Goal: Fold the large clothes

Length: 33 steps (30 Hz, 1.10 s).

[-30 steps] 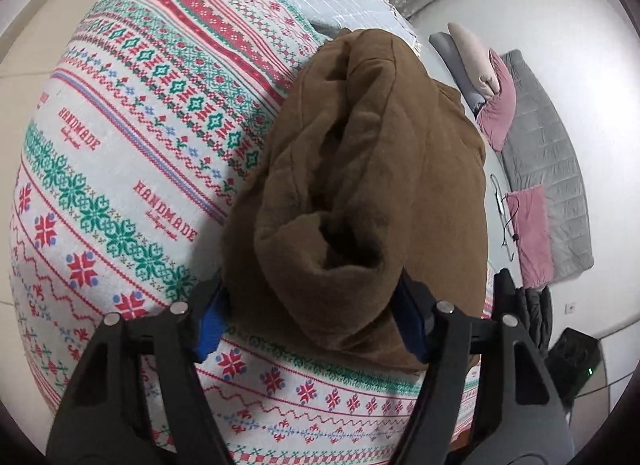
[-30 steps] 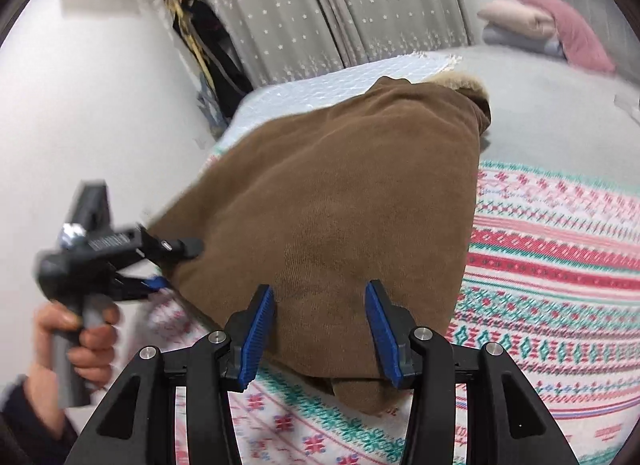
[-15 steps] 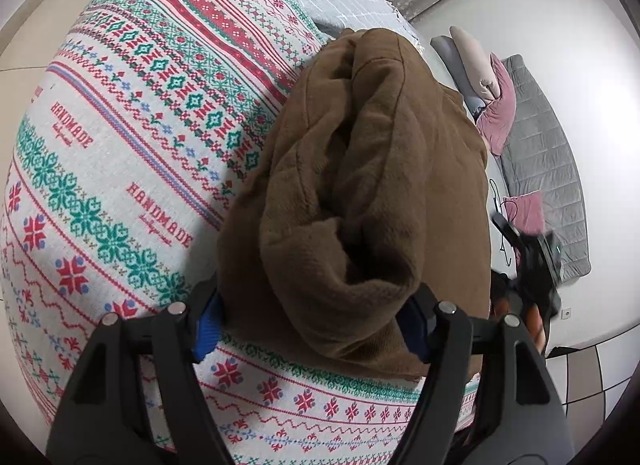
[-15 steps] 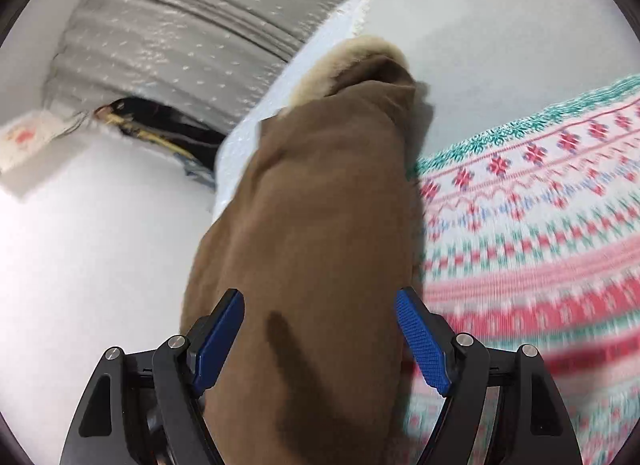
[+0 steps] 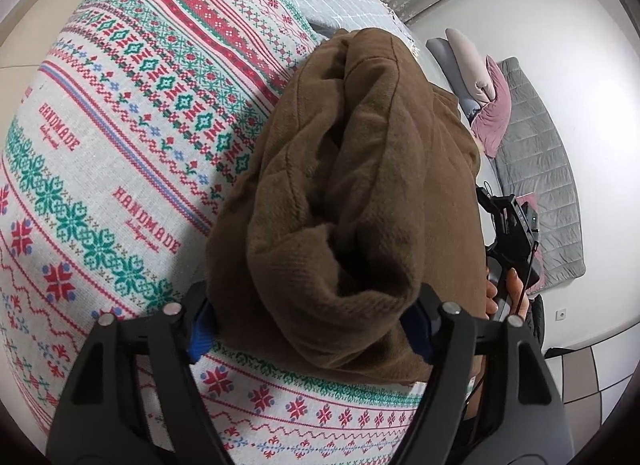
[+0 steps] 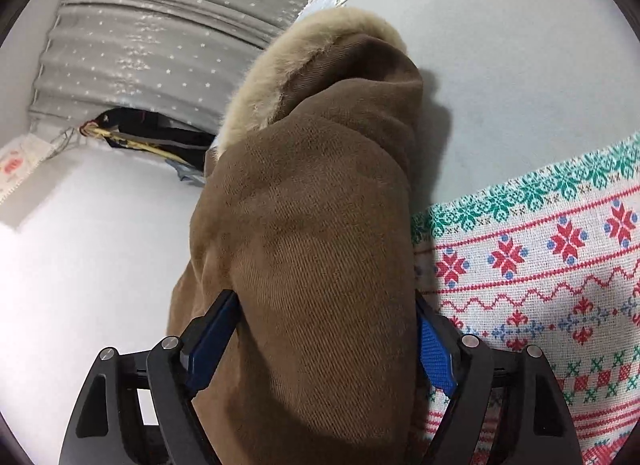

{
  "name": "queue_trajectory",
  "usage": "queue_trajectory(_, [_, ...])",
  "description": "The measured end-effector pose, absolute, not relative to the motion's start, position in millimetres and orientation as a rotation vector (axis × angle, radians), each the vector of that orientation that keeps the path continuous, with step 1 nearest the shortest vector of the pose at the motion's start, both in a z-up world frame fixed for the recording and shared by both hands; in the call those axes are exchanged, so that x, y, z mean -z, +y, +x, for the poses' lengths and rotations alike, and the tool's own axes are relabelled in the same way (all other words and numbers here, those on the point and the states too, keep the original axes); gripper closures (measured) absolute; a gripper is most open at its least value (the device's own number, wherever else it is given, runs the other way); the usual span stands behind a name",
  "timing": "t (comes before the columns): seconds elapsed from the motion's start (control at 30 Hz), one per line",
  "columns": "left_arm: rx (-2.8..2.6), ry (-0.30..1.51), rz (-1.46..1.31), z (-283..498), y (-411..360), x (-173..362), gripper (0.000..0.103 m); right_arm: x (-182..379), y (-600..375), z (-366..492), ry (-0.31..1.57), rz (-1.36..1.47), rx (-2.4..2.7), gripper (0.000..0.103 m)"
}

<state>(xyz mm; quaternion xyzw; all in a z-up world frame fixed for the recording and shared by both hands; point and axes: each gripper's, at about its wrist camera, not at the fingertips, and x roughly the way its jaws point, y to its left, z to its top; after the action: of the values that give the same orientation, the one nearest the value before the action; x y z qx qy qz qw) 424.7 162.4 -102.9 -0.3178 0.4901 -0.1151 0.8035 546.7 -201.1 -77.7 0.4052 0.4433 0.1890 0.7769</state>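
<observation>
A thick brown coat (image 5: 352, 169) lies folded into a long bundle on a bed covered by a red-and-green patterned blanket (image 5: 120, 145). My left gripper (image 5: 312, 325) is clamped wide on the bundle's rolled near end, and the cloth half hides its blue pads. In the right wrist view the coat (image 6: 320, 205) runs away from me to its beige fur collar (image 6: 280, 77). My right gripper (image 6: 324, 337) straddles this end with jaws wide and fabric filling the gap, but no squeeze shows. The right gripper (image 5: 512, 233), held by a hand (image 5: 504, 293), also shows past the coat in the left wrist view.
Plain grey sheet (image 6: 520, 65) lies beyond the blanket (image 6: 540, 265). Pink and grey pillows (image 5: 480, 97) and a grey quilt (image 5: 540, 169) sit by the far wall. A starred grey curtain (image 6: 160, 45) hangs behind, with dark clothing (image 6: 160, 133) at its foot.
The right gripper rolled, opened wider and swung around to straddle the coat's end near the collar. The left gripper kept its hold and barely moved.
</observation>
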Motion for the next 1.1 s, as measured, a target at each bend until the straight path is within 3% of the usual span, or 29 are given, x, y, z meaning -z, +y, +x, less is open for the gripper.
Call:
queue_trajectory(0.33, [0.203, 0.997, -0.629, 424, 146, 84, 0.061, 53, -165, 535, 0.921, 0.714, -0.325, 0.048])
queue_trajectory(0.43, [0.198, 0.972, -0.640, 423, 147, 80, 0.066, 43, -156, 538, 0.906, 0.657, -0.306, 0.053])
queue_trajectory(0.77, [0.256, 0.853, -0.721, 412, 150, 54, 0.070, -4, -128, 518, 0.814, 0.512, -0.320, 0.063])
queue_trajectory(1.1, [0.399, 0.801, -0.713, 383, 113, 10, 0.070, -79, -142, 459, 0.683, 0.383, -0.337, 0.066])
